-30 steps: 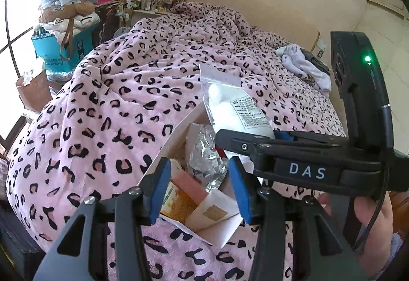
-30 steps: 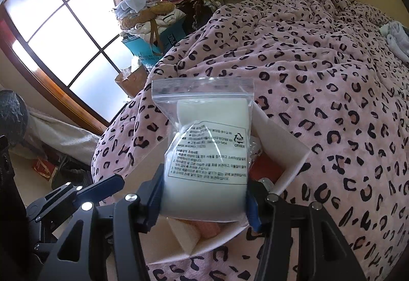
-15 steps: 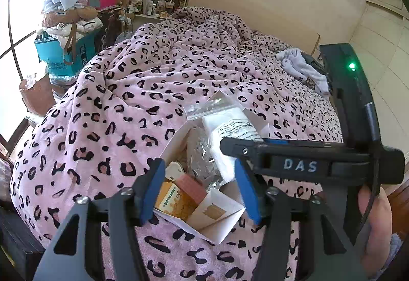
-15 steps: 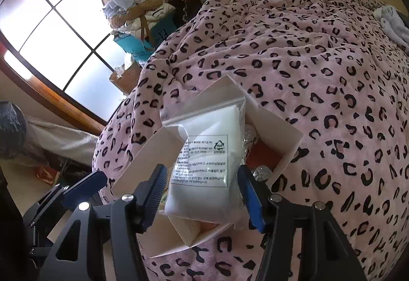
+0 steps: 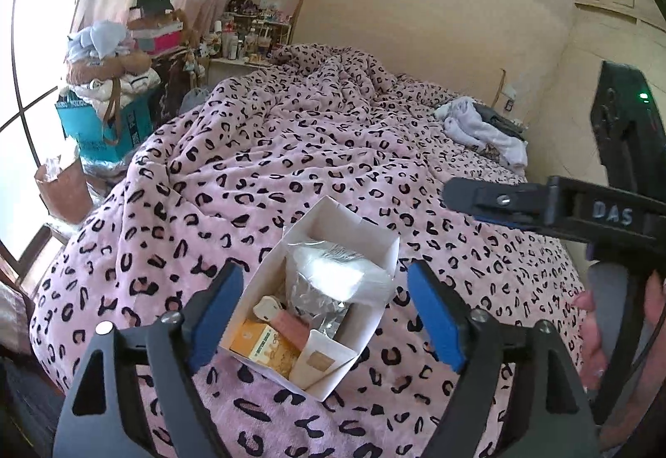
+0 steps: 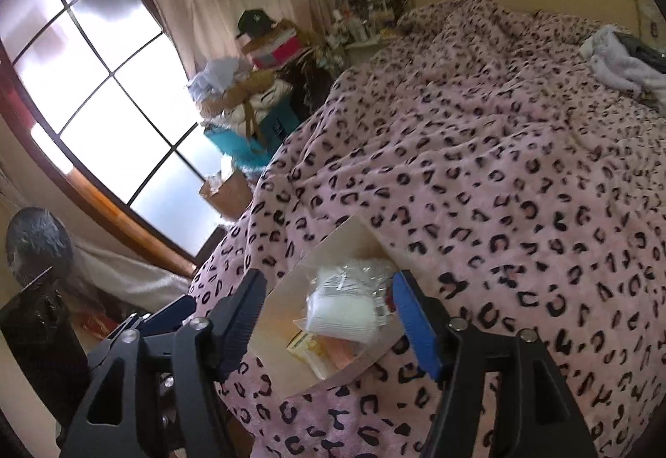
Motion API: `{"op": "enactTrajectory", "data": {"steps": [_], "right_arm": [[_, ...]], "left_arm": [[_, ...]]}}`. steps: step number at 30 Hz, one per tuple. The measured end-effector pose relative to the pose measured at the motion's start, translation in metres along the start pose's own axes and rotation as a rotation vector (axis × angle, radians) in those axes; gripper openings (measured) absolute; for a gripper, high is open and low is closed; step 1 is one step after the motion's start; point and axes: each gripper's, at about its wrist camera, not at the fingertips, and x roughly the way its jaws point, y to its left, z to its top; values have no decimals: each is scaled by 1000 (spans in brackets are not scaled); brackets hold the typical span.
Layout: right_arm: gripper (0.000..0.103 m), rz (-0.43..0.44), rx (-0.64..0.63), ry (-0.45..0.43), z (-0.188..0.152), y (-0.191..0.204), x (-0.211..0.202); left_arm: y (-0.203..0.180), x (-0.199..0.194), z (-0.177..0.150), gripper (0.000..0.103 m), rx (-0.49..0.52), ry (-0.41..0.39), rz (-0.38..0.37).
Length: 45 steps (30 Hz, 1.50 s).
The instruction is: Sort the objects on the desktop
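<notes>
Since 1 s ago zip bag left right gripper | lay in white box below spread, empty jaws | left gripper jaws spread around box on bed | advice: retreat straight up, avoid snagging box flaps.

Clear zip bag of white powder flat atop packets inside open white box on leopard-print blanket

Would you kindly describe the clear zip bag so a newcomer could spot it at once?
On the pink leopard-print blanket sits an open white cardboard box. The clear zip bag of white material lies on top at the box's far end, above crinkled silver foil; it is the only white, pillowy item there.
</notes>
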Motion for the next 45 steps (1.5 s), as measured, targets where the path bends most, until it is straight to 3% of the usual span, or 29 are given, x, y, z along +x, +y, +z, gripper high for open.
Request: {"op": "enactTrajectory", "data": {"steps": [4,12,19,34,45], "right_arm": [[66,-43,-11,20,-6,-5,7],[66,-113,-50,169,-29,-6,86],[66,-161,-58,217,-43,-7,112],[66,-150,-52,133,-50,-3,71],[66,-225,0,78,-84,-12,48]], "left_arm": [[-6,-2,-1,84,7,6,6],[6,8,-21,84,2,70,49],[21,8,-27,84,-20,75,61],[17,22,-27,84,-19,92,98],[4,20,-34,92,11,72,284]]}}
